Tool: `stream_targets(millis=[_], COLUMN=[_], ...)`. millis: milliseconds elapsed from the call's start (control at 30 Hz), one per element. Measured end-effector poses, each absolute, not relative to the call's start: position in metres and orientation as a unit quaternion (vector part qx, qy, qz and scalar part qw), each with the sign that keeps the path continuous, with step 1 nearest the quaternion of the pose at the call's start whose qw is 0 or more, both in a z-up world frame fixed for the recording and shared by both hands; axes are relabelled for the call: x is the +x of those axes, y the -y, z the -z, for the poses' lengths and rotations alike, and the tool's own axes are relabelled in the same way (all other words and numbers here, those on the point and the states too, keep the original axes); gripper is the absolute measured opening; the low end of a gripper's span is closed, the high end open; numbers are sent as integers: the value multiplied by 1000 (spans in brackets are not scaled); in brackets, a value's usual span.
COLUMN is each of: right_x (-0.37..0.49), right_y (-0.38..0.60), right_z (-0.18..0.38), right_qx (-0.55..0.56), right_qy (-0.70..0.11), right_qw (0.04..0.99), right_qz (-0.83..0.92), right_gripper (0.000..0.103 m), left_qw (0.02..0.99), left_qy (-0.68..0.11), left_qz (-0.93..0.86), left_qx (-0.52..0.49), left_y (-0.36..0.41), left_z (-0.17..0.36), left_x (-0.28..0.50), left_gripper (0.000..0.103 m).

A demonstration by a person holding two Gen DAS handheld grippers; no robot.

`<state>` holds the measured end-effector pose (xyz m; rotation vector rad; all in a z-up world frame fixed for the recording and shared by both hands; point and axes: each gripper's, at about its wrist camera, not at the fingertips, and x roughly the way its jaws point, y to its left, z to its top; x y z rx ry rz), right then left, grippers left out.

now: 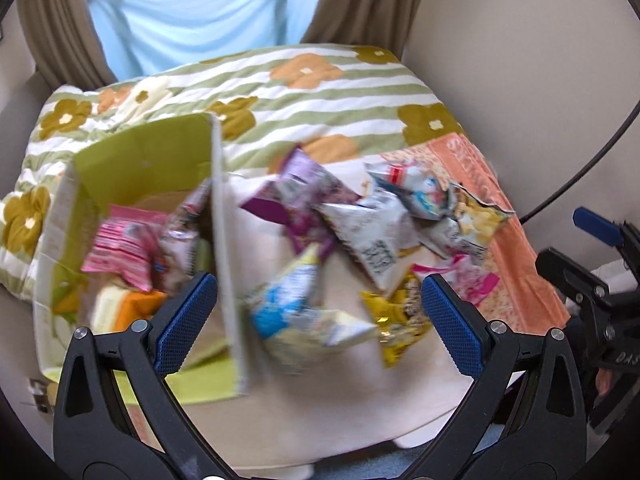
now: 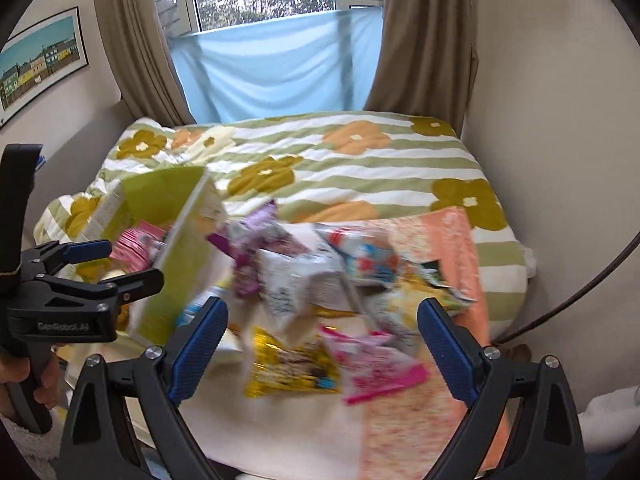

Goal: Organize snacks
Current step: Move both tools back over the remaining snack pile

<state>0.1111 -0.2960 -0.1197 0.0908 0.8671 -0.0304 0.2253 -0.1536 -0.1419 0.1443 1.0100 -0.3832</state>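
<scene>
Jaws of both grippers gape above the snack packets (image 1: 360,236).

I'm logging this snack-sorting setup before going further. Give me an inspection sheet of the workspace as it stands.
Surface: bed with a striped flowered quilt; cream and orange towel spread over its near end.
Job's things: green cardboard box on the left, open, several packets already inside; loose snack packets heaped on the towel to its right.
Clutter: nothing seen.
Grippers: left gripper open, nothing between the fingers; right gripper open, also empty; both above the packets.
Cables: dark cable arcing along the right wall.
Surroundings: window, brown curtains, blue sheet, framed picture on the left wall.
</scene>
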Motion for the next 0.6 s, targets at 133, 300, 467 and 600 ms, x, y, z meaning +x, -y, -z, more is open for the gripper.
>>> stream_targets(millis=[133,300,467,600], right_x=[116,130,155,174], right_y=[334,372,396,411], right_z=[128,142,160,175], right_qx=[17,2,-16,4], right_qy=[-430,-447,-464,-486], right_qw=[903,895,885,872], right_qz=[9,-12,-37,-62], right_gripper=[95,95,95,95], left_qw=[850,838,822,806], left_qy=[-496,-518,-544,-567], left_qz=[168,163,170,171], left_qx=[60,45,16,-10], left_y=[188,222,259,282], left_z=[156,173,199,227], left_x=[216,205,195,199], left_gripper=[101,101,101,101])
